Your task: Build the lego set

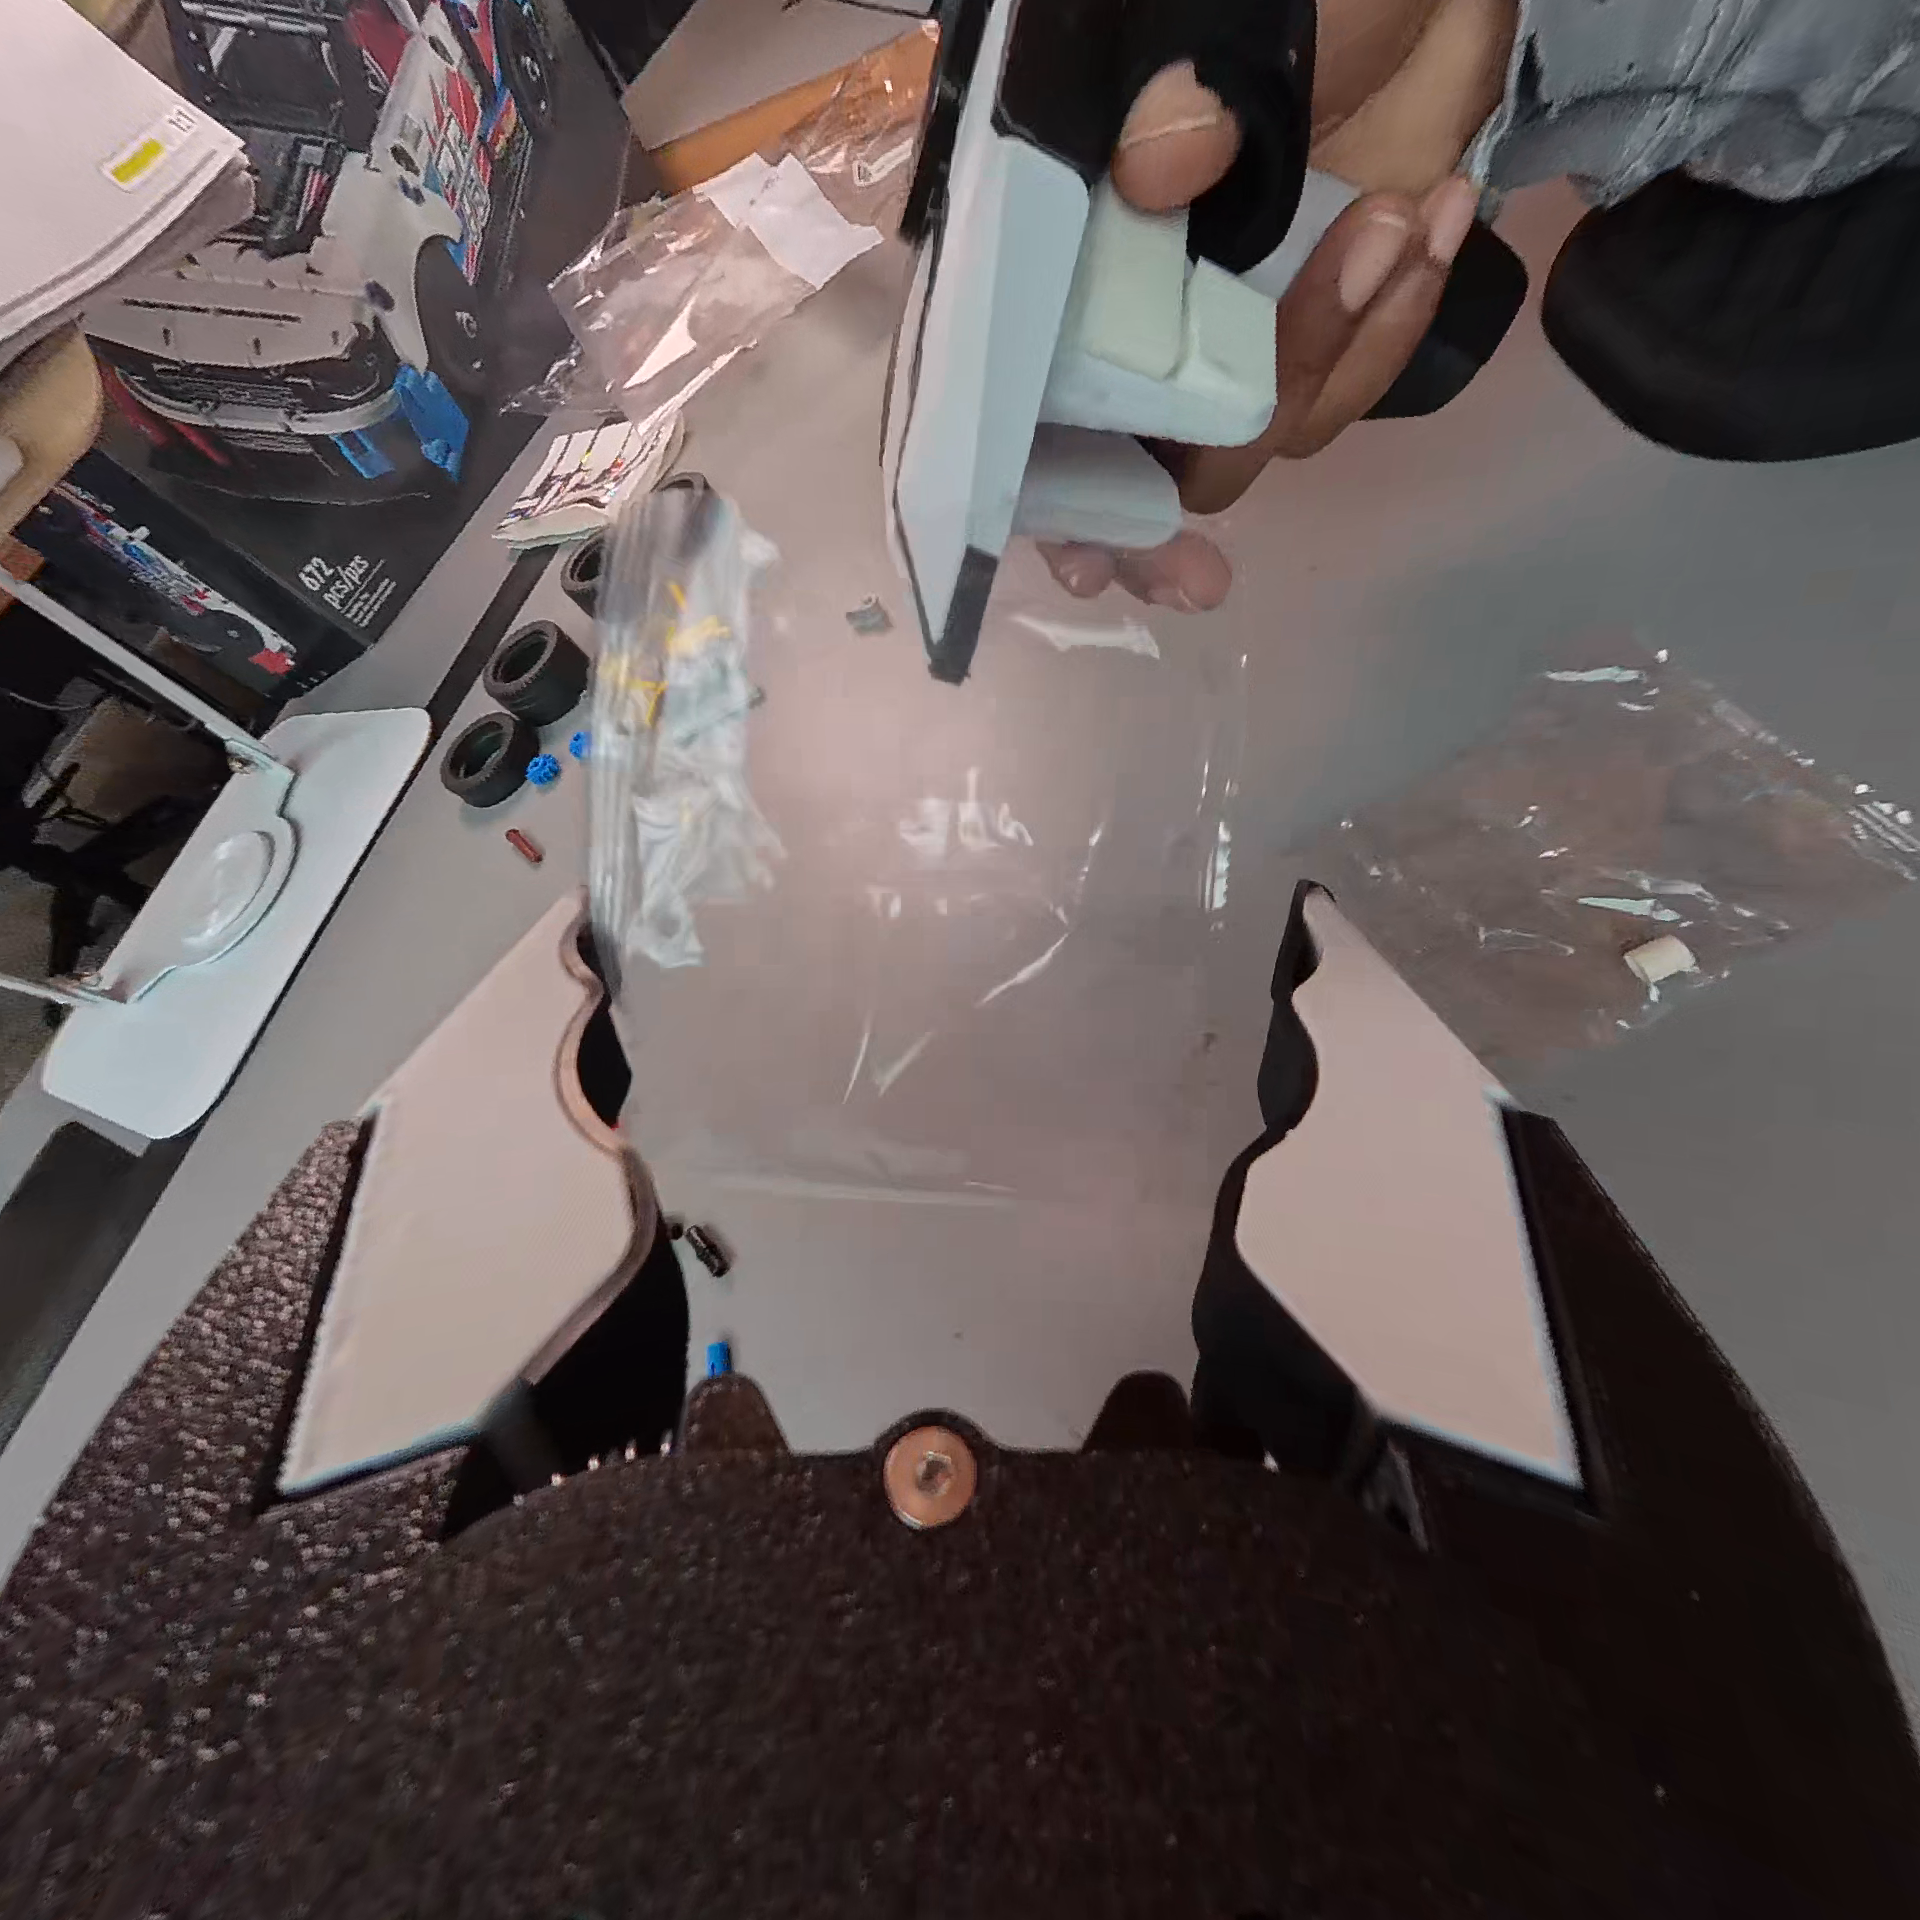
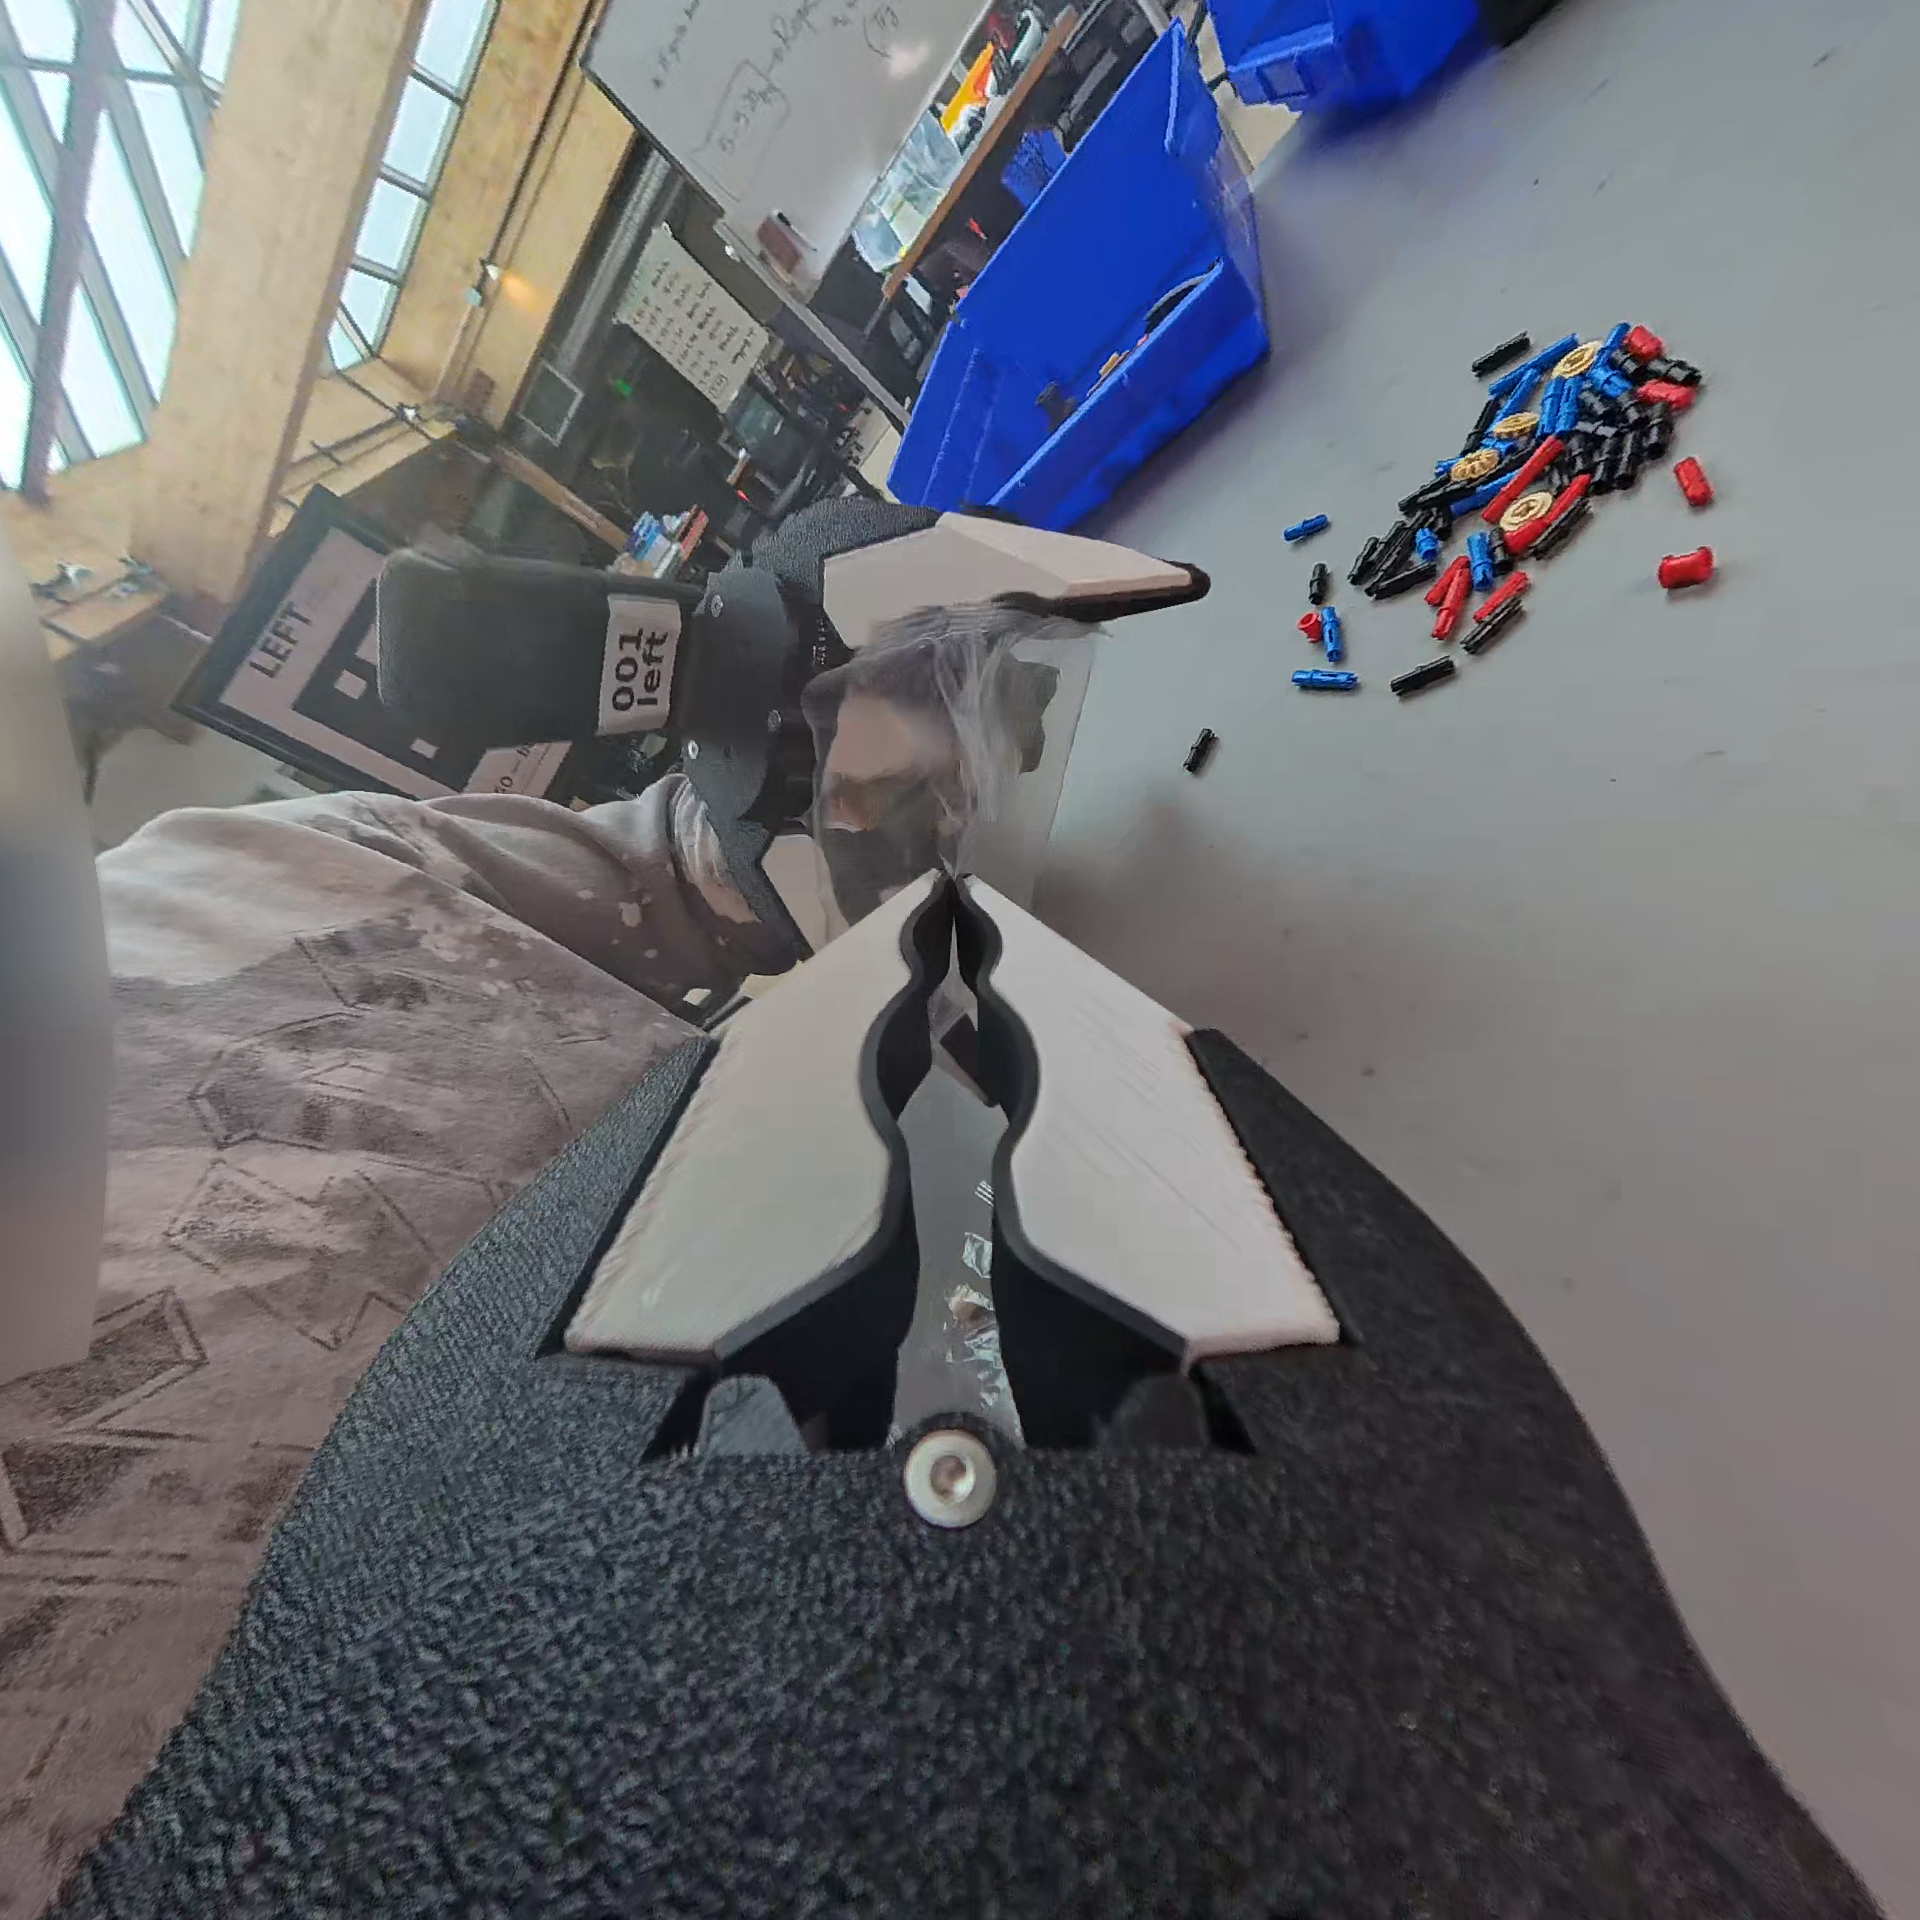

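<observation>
A clear plastic bag (image 1: 1039, 883) hangs stretched above the grey table (image 1: 1039, 1299), with white and yellow Lego pieces (image 1: 675, 790) bunched at its left side. My right gripper (image 2: 951, 883) is shut on the bag's edge (image 2: 966, 748). It shows in the left wrist view (image 1: 951, 655) coming down from above in a person's hand. My left gripper (image 1: 951, 914) is open wide, with the bag between its fingers and the left fingertip (image 1: 592, 935) against the bag. In the right wrist view one finger (image 2: 997, 566) of the left gripper lies over the bag.
A Lego box (image 1: 312, 312), a sticker sheet (image 1: 592, 478) and black tyres (image 1: 530, 675) lie at the left. An empty bag (image 1: 1610, 831) lies at the right. A pile of blue, red and black pins (image 2: 1538, 478) and a blue bin (image 2: 1091, 332) sit farther off. One gripper's finger ends stand about 4 cm off the other's.
</observation>
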Available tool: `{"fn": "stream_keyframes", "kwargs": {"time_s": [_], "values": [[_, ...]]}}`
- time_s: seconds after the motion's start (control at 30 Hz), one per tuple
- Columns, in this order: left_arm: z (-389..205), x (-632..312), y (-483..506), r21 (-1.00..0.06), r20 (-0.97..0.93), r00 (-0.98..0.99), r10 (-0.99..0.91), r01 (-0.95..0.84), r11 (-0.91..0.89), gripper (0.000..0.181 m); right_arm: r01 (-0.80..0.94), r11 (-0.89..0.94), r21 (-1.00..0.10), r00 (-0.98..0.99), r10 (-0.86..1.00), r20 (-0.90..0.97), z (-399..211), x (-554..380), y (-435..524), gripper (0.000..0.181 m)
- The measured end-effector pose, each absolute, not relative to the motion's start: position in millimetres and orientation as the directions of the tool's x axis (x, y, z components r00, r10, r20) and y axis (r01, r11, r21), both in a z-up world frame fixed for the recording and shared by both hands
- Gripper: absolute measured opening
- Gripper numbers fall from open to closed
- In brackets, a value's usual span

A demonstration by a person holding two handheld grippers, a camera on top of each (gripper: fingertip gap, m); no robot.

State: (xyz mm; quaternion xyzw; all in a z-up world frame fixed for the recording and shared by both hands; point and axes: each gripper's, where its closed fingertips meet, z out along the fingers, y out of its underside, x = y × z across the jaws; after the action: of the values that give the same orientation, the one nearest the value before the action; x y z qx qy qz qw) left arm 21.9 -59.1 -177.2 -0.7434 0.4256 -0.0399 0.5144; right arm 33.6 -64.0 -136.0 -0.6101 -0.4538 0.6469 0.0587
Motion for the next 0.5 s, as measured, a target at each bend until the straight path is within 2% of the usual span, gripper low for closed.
{"fn": "stream_keyframes", "kwargs": {"time_s": [0.03,0.1,0.17,0.33,0.4,0.5], "values": [[-181,18,-57,-0.774,-0.417,0.633,-0.653,-0.624,-0.111,0.117,0.468,-0.603,-0.646,-0.245,0.614,-0.75,-134,33,-63,0.0],[-183,12,-53,-0.743,-0.48,0.627,-0.614,-0.662,-0.097,0.099,0.462,-0.624,-0.63,-0.23,0.602,-0.765,-135,32,-60,0.0],[-180,12,-54,-0.74,-0.511,0.612,-0.604,-0.67,-0.053,0.07,0.465,-0.624,-0.628,-0.216,0.609,-0.764,-139,32,-59,0.0],[-177,19,-60,-0.823,-0.4,0.644,-0.652,-0.565,-0.054,0.043,0.433,-0.637,-0.638,-0.238,0.602,-0.762,-131,32,-58,0.001],[-174,21,-62,-0.869,-0.314,0.662,-0.68,-0.489,-0.075,0.041,0.397,-0.623,-0.674,-0.271,0.622,-0.734,-124,33,-57,0.004],[-169,19,-60,-0.927,-0.161,0.7,-0.696,-0.35,-0.137,0.044,0.258,-0.557,-0.79,-0.299,0.731,-0.613,-106,35,-44,0.013]]}}
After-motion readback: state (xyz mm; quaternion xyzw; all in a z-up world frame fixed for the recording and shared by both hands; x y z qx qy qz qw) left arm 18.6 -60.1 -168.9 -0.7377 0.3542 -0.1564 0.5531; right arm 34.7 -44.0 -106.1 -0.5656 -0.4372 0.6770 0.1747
